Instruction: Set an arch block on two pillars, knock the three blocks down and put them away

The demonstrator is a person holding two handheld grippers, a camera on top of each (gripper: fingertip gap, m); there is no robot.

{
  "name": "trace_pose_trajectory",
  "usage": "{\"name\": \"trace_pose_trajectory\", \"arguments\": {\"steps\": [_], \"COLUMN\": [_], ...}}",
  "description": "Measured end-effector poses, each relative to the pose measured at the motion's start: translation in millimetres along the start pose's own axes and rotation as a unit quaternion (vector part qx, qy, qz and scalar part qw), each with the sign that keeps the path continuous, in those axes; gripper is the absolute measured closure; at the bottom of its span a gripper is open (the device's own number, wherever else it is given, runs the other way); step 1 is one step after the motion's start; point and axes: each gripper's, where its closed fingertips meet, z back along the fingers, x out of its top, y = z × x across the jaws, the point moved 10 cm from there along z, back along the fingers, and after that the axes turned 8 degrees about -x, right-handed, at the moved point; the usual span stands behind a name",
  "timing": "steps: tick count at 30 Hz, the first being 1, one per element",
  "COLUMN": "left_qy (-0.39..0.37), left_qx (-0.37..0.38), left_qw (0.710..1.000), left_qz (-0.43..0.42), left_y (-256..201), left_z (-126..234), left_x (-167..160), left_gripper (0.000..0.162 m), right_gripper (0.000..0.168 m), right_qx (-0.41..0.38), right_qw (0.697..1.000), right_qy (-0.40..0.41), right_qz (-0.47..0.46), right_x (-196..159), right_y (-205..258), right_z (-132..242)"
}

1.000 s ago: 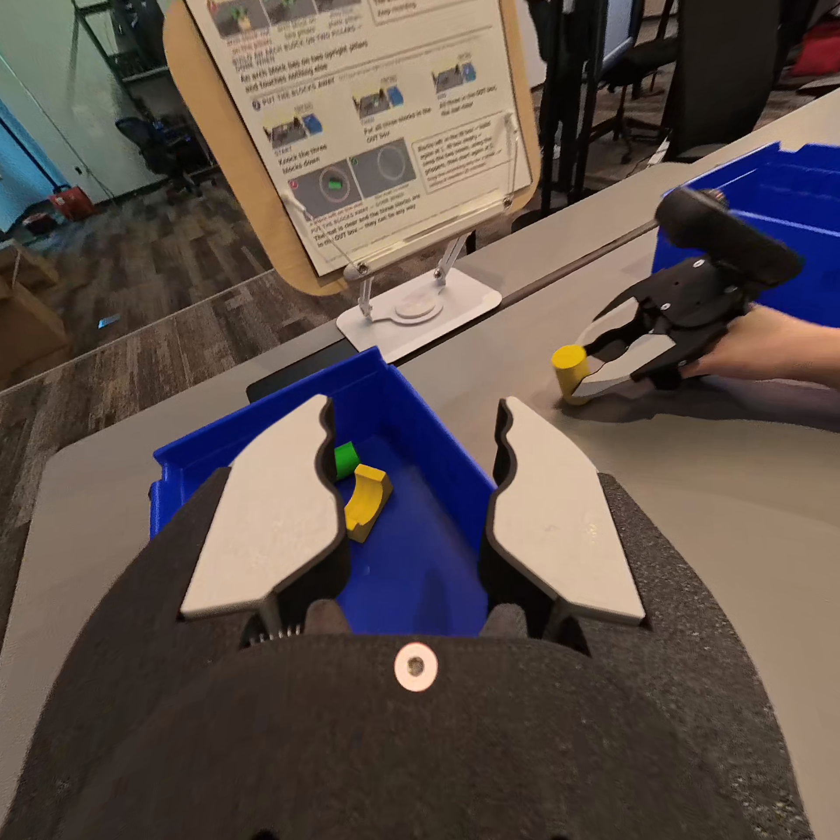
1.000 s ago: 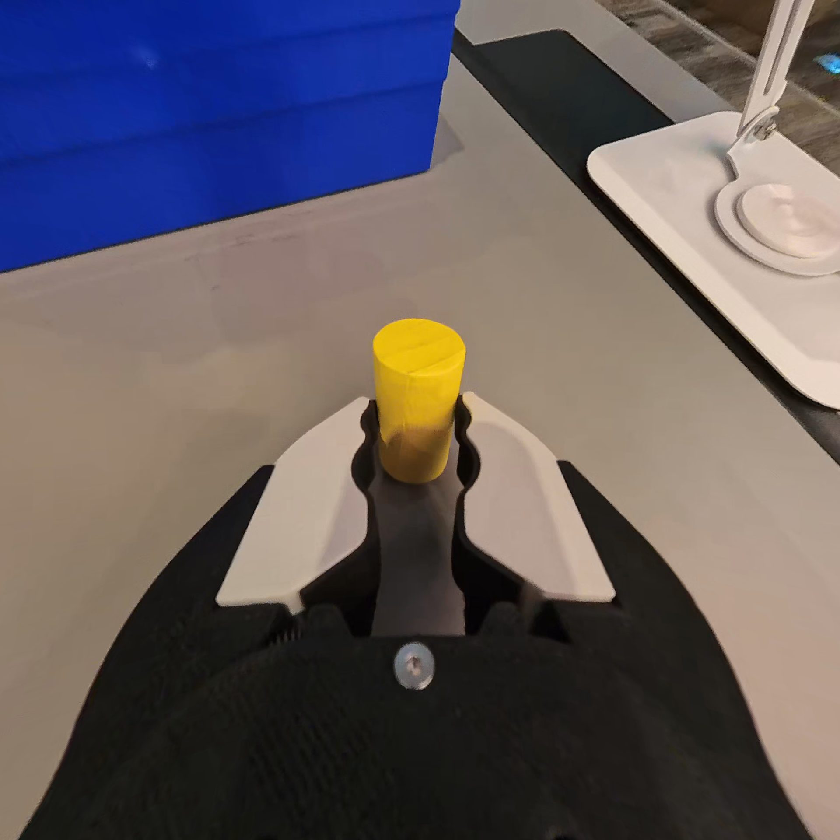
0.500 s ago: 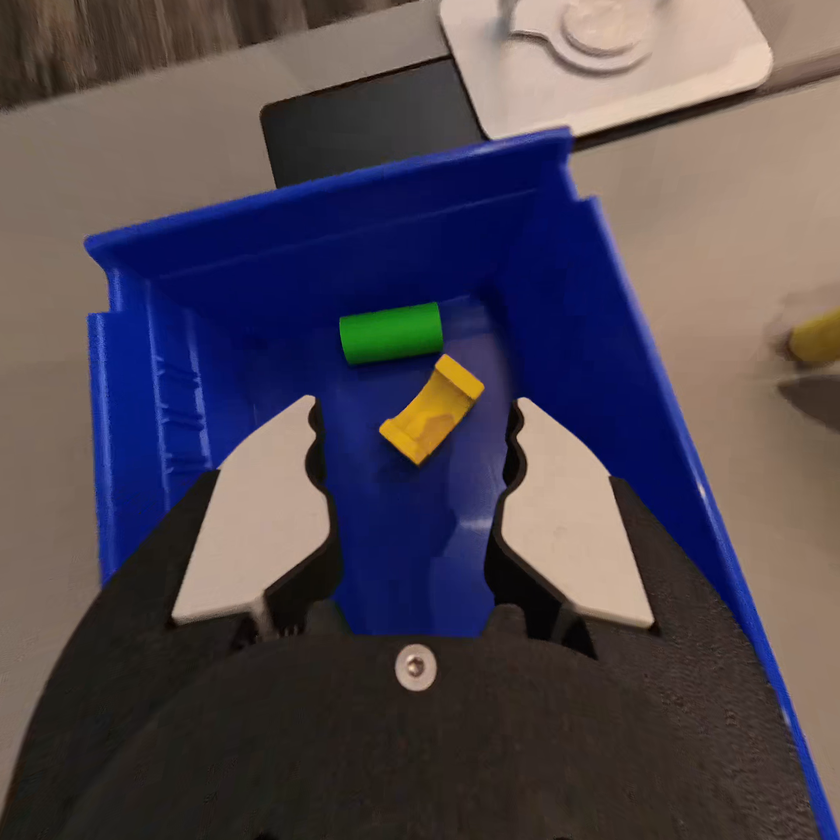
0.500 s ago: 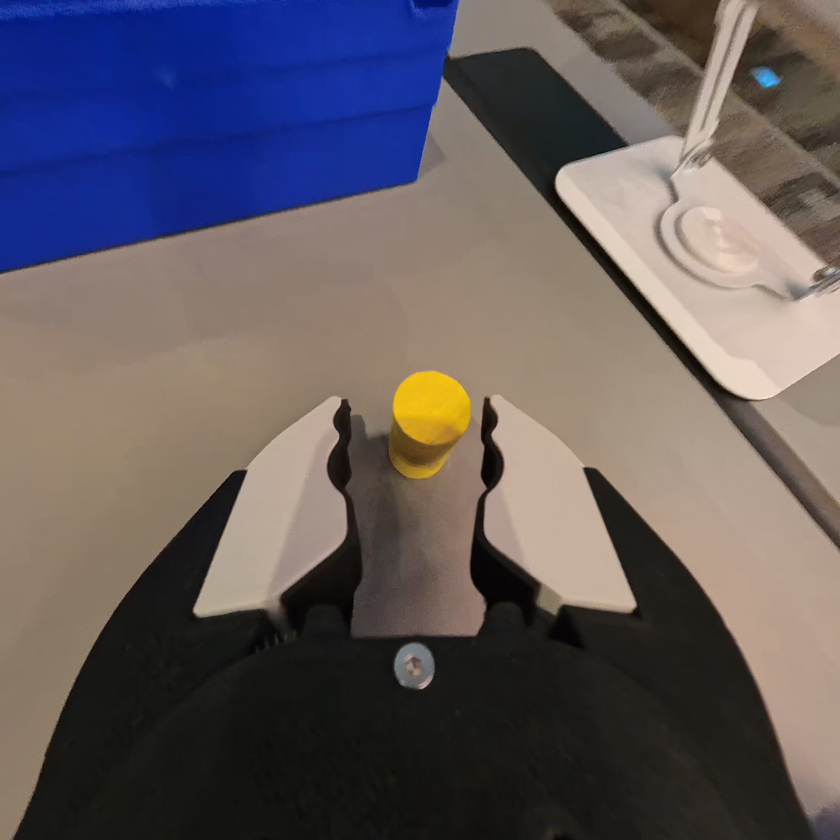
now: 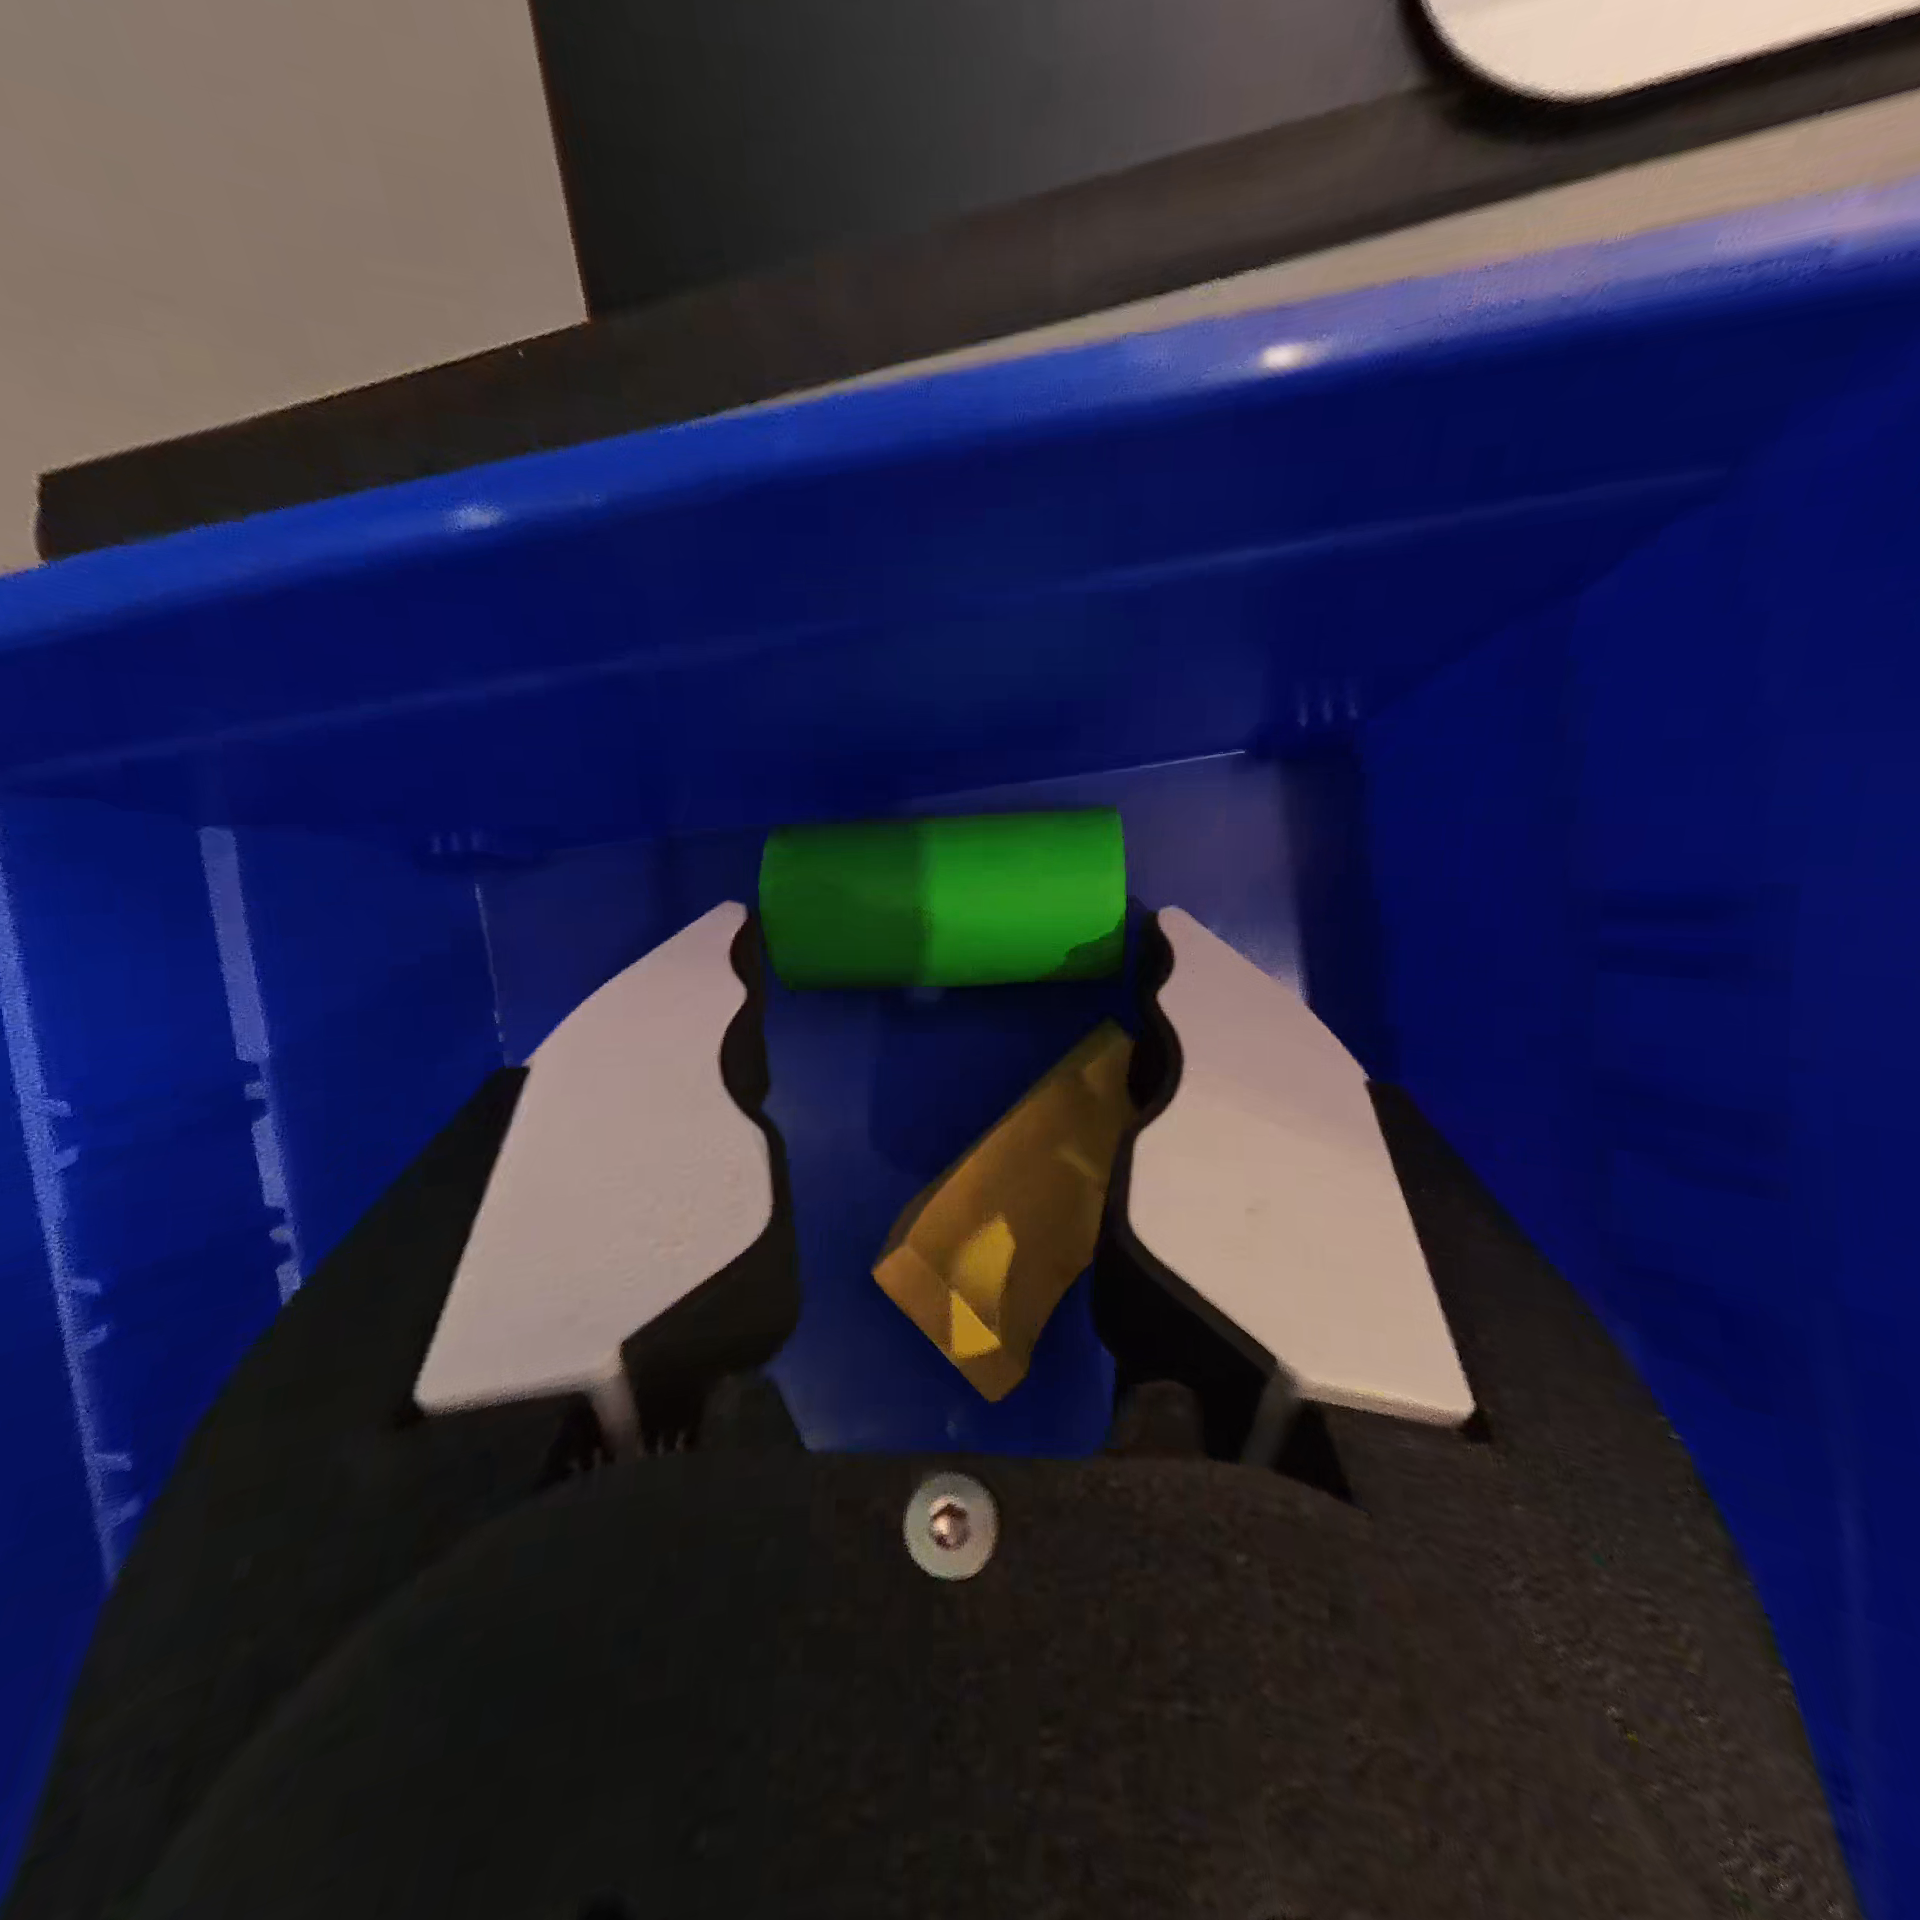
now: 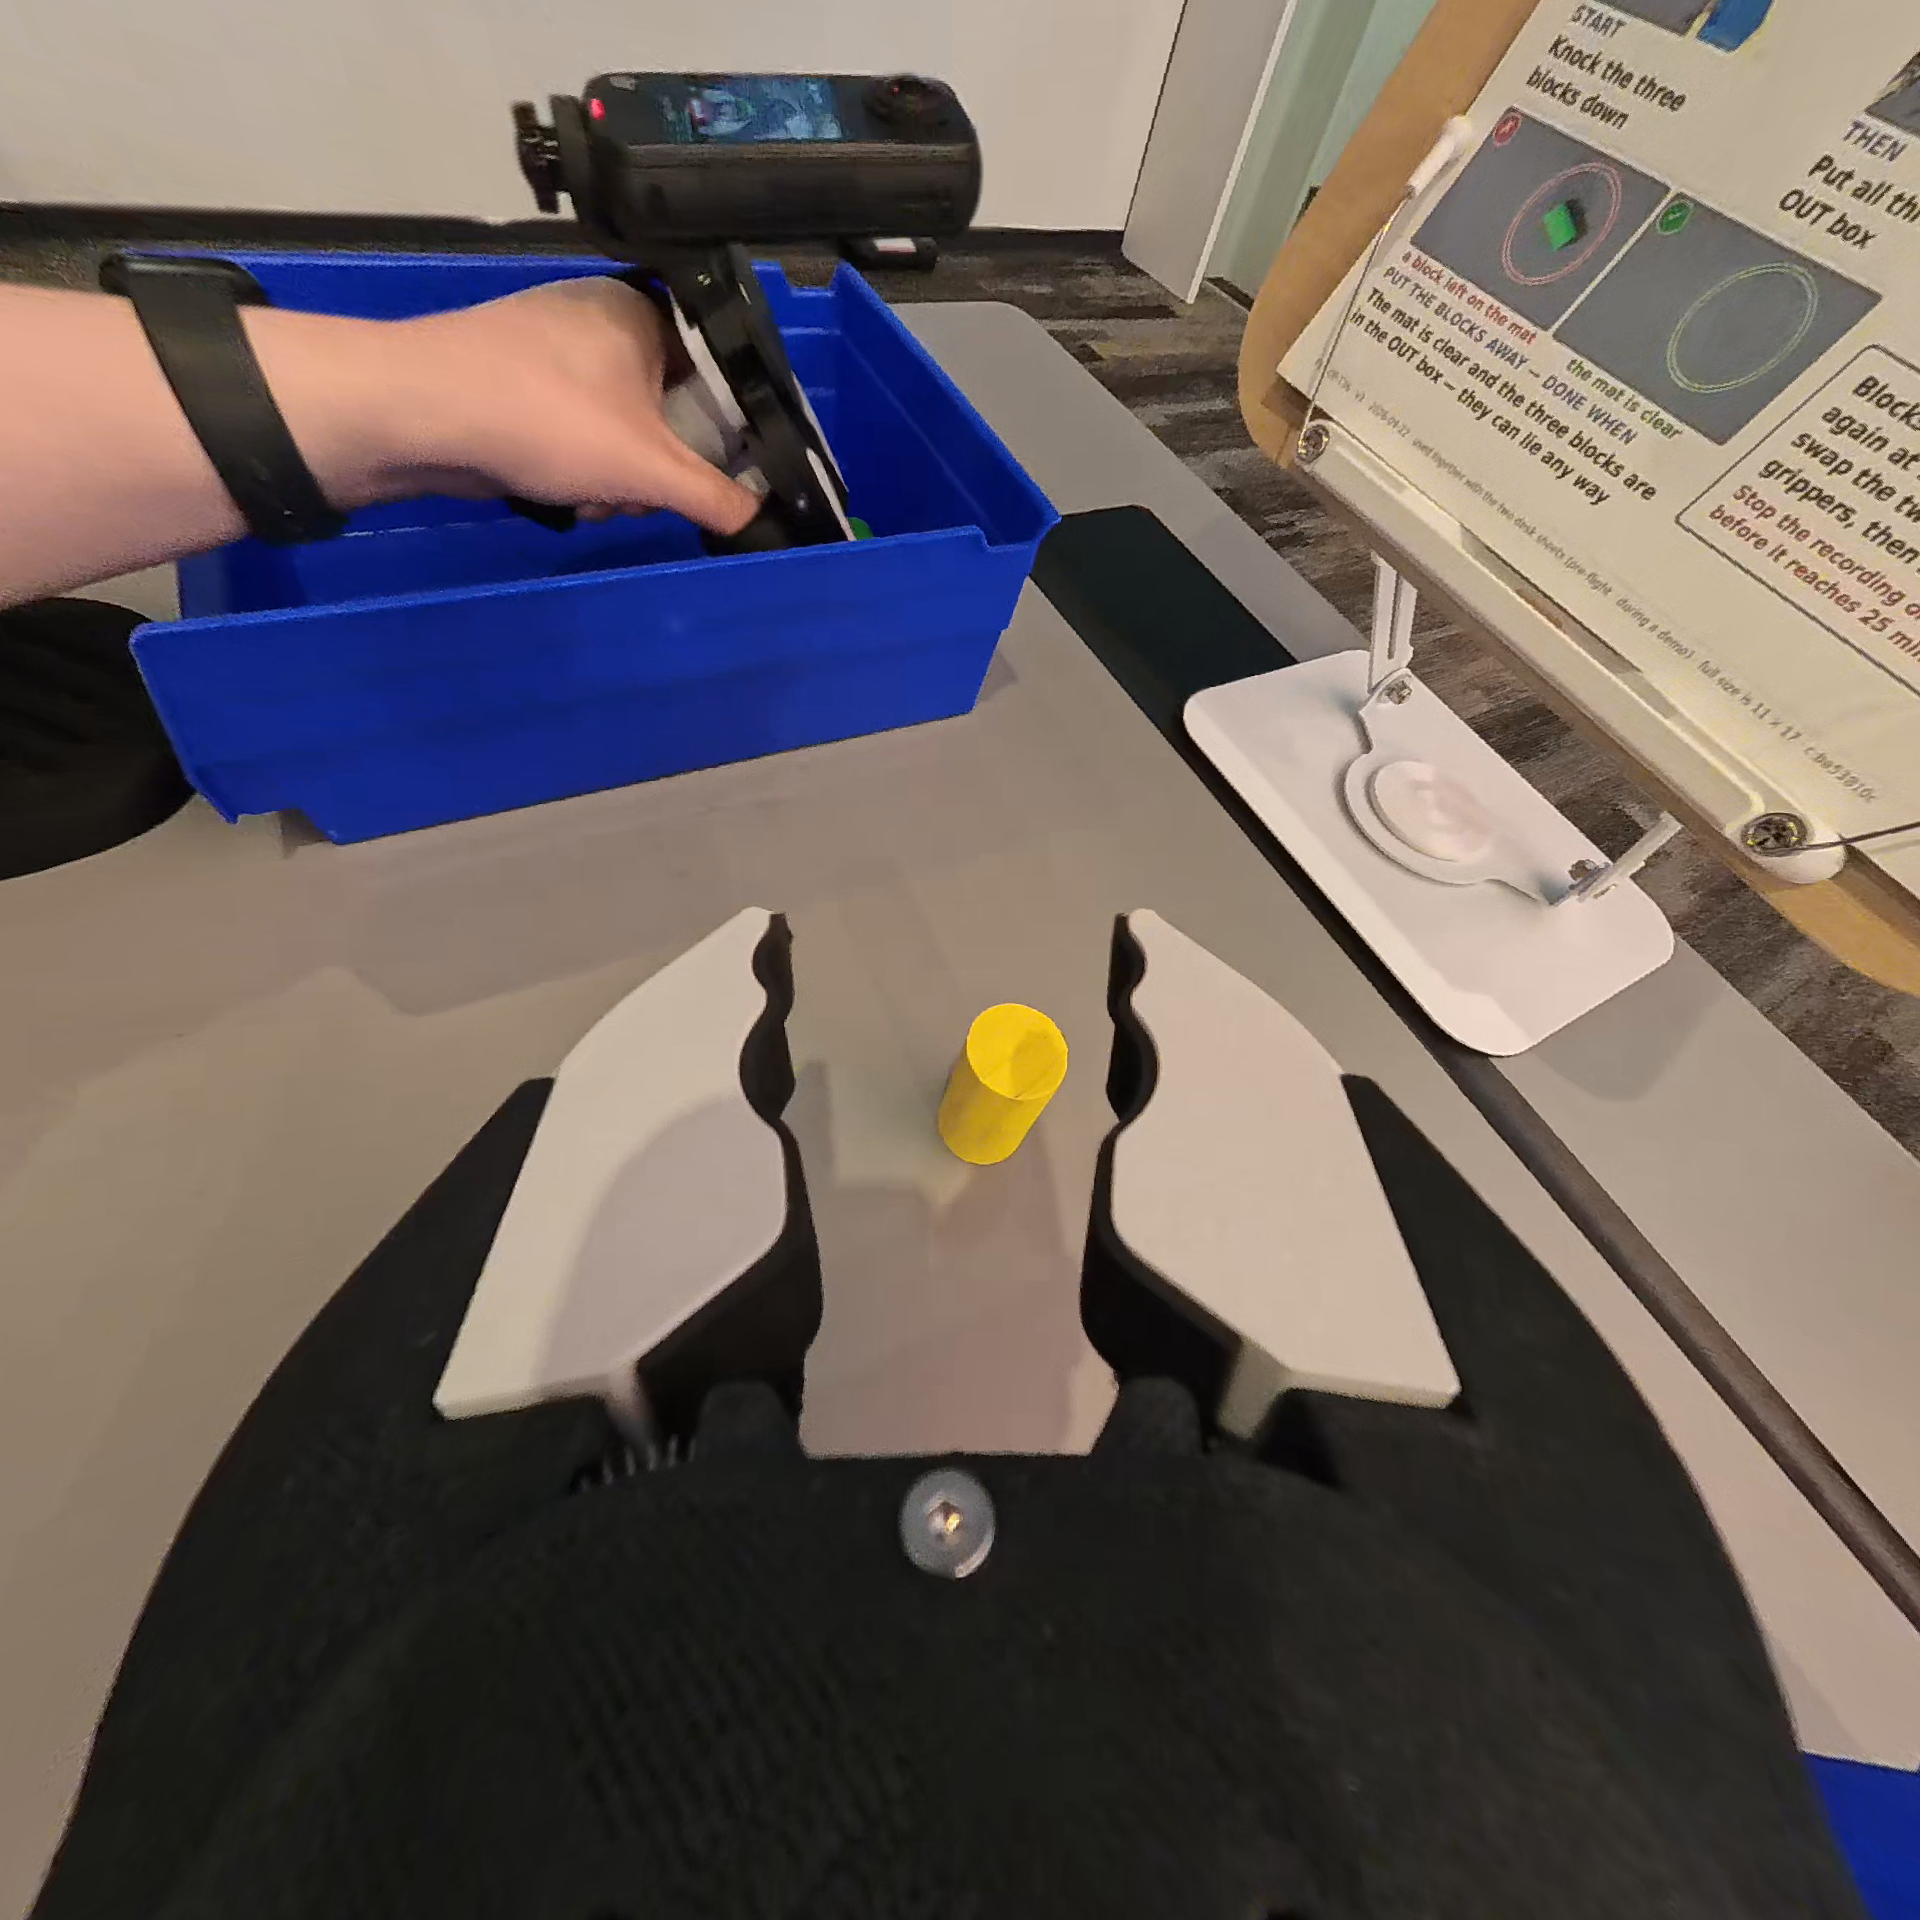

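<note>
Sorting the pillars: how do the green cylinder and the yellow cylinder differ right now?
The green cylinder lies on its side inside the blue bin; the yellow cylinder stands upright on the grey table. Green sits at the open left gripper's tips, yellow between the open right gripper's fingers, untouched. Both are short cylinders.

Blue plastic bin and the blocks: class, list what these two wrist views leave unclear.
- Right wrist view: the blue plastic bin hides its contents behind its near wall and the person's hand; only a speck of green shows.
- Left wrist view: the yellow arch block is blurred and shadowed; contact with the left gripper is unclear.
- Left wrist view: the upright yellow cylinder is outside the frame.
</note>
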Motion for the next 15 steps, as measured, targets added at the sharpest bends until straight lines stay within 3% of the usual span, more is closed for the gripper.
{"name": "trace_pose_trajectory", "arguments": {"steps": [8, 12, 15], "left_qy": [0.025, -0.026, -0.089], "left_qx": [-0.016, -0.01, 0.006], "left_qw": [0.999, 0.996, 0.985], "left_qz": [-0.039, -0.085, -0.15], "left_y": [-0.6, -1.9, -12.9], "left_z": [7.9, 45.7, 93.7], "left_x": [0.7, -1.2, -4.7], "left_gripper": [0.096, 0.096, 0.096], "right_gripper": [0.109, 0.109, 0.109], "right_qx": [0.012, 0.028, 0.045], "right_qw": [1.0, 0.999, 0.994], "right_qy": [0.012, 0.006, 0.0], "right_qz": [-0.002, -0.029, -0.103], "right_x": [-2.7, -5.3, -6.7], "right_y": [-1.9, -4.5, -9.8], "right_z": [-2.3, -4.8, -4.5]}}
